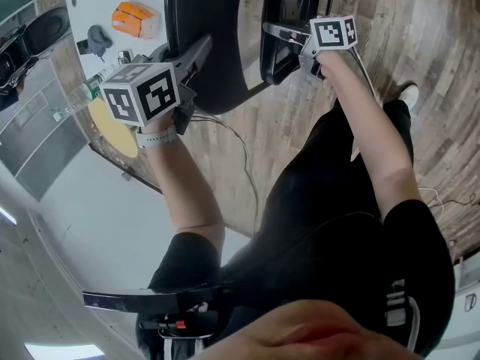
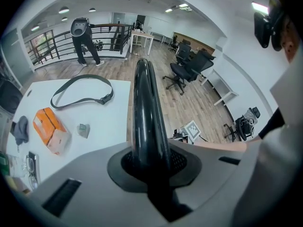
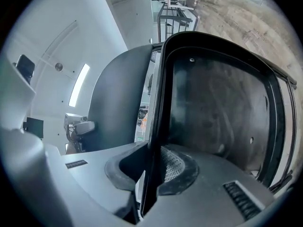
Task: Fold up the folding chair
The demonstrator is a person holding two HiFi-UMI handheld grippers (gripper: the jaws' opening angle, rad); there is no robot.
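White table point(image 2: 109, 122) has a black strap point(image 2: 80, 86), an orange box point(image 2: 51, 130), a little packet point(image 2: 84, 130) and a grey cloth point(image 2: 20, 129) lying on it.

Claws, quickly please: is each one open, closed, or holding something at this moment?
Left claw: closed on the chair backrest, gripping its edge.
Right claw: closed on the chair seat, gripping its rim.

Light: bright, even, given by ceiling lamps point(image 2: 63, 10) | Glare: mild, seen on the white bench point(image 2: 109, 122) | Edges: bent by fisheye, corners darkened | Blur: foreground softened
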